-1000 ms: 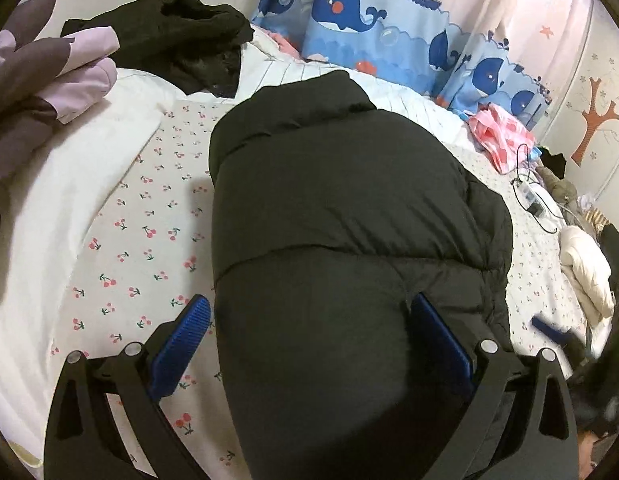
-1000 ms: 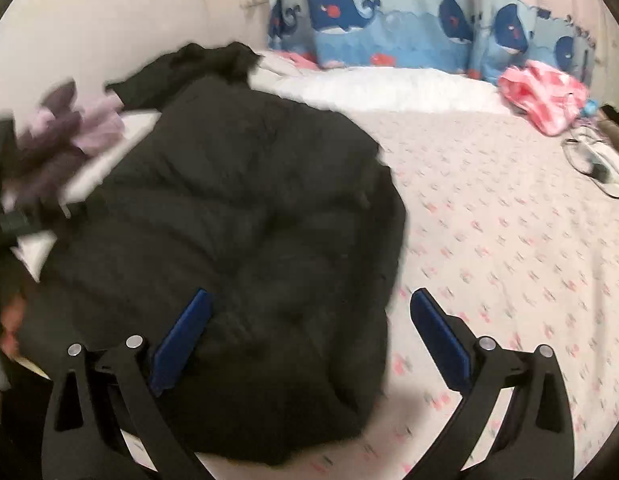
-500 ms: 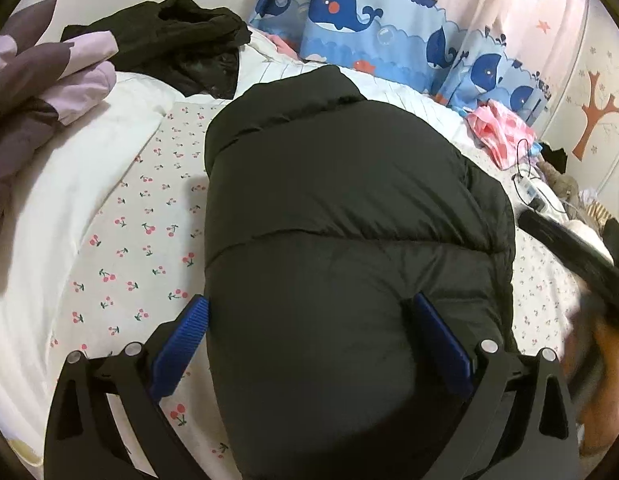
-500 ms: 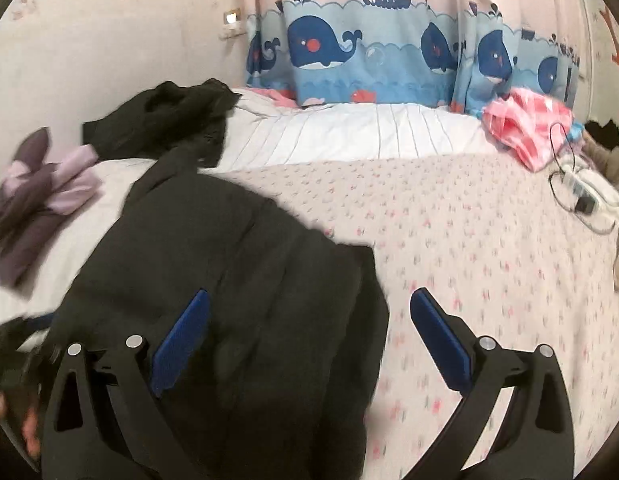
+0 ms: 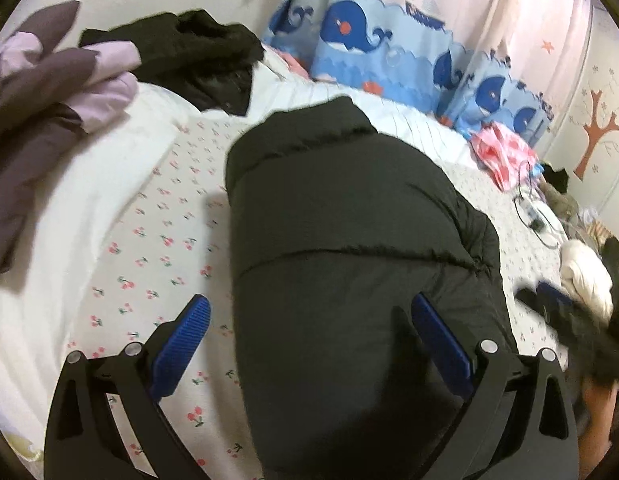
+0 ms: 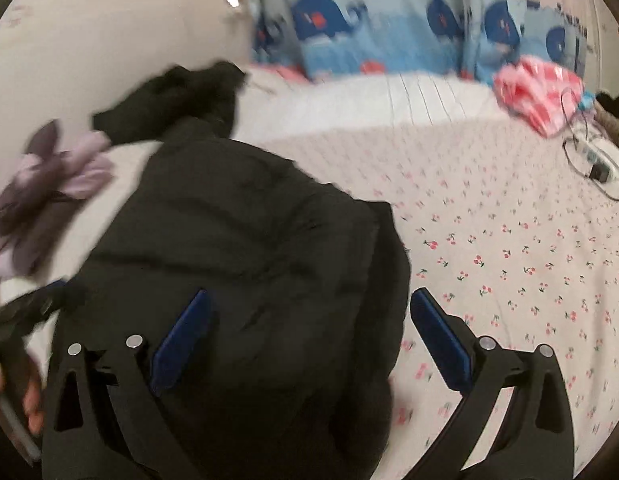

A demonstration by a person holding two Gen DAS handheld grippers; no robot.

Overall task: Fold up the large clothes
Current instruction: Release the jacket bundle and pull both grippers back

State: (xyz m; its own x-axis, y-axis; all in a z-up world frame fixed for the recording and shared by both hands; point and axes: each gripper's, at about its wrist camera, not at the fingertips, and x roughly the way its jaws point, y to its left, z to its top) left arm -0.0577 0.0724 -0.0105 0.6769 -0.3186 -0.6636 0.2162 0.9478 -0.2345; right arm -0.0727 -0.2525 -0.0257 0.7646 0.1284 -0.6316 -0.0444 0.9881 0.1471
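While both grippers hover over the folded bundle, entries as follows.

Change, right gripper: a half second ago the right gripper [image 6: 307, 344] looked mostly across bare sheet with the jacket low and to its left; now the black puffer jacket [image 6: 245, 280] fills the span between its fingers. The view is motion-blurred, so the tool is travelling.

Change, left gripper: the left gripper [image 5: 309, 344] frames the jacket [image 5: 349, 248] much as a second ago, with only a small shift of view.

Fingers, left: spread wide, blue pads clear of the fabric on both sides, nothing held.

Fingers, right: spread wide, nothing held; whether the left pad touches fabric cannot be told through the blur.

Jacket position: lying as a compact, long bundle down the middle of the bed [image 5: 157, 240], collar end toward the far edge by the curtain, near end under the grippers.

Meaning for task: my reading is that the lengthwise folds are done and both tools are lining up on the near end for a further fold or a lift. Puffy fill will likely spring back if released early.

Surface: cherry-print sheet, soft, with a plain white strip along the far edge.

Room: whale-print curtain [image 5: 389, 52] behind the bed; purple garment [image 5: 49, 100] and another black garment [image 5: 197, 60] at the far left corner; pink cloth [image 6: 537, 92] and a cable [image 6: 589, 160] toward the right edge.
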